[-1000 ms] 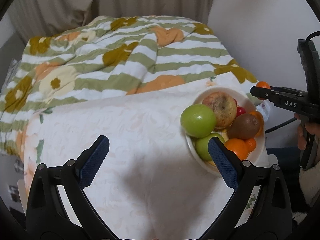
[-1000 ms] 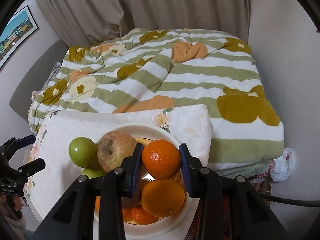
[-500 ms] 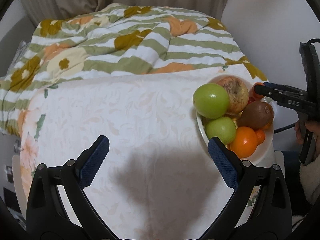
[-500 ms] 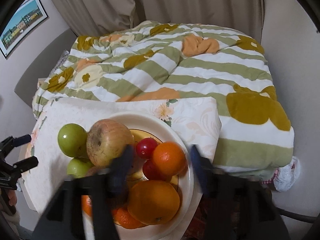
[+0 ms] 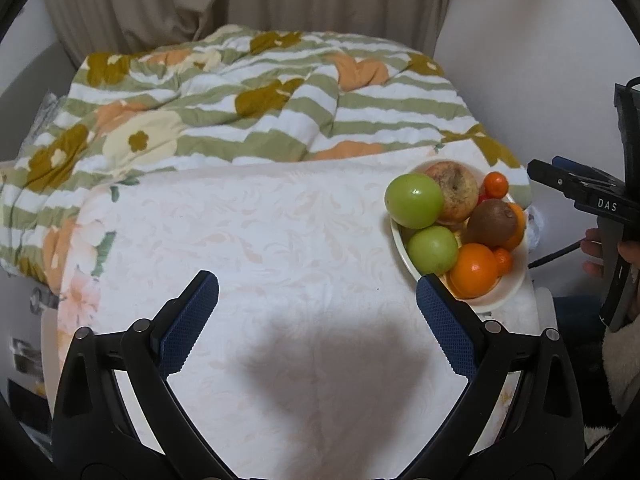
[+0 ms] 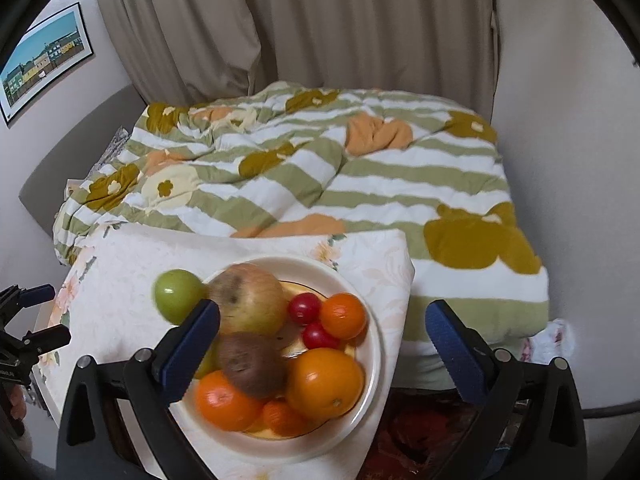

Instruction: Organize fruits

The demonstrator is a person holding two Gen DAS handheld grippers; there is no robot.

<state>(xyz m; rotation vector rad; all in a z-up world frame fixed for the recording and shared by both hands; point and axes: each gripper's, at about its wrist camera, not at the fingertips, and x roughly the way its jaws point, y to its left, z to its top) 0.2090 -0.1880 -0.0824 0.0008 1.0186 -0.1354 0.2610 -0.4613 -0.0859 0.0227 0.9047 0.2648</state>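
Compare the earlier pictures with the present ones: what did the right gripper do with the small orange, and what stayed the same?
The right gripper let go of the small orange, which now lies in the bowl beside the red tomatoes; its jaws are opening, nothing between them, and it has drawn back. The left gripper stayed open and empty over the white cloth; the other fruit did not move.

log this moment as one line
right gripper: fingers opening, empty | small orange: in bowl | left gripper: open, empty

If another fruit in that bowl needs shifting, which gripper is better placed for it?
Probably the right gripper: its opening jaws, with nothing between them, hang directly over the bowl. The left gripper faces bare cloth beside it.
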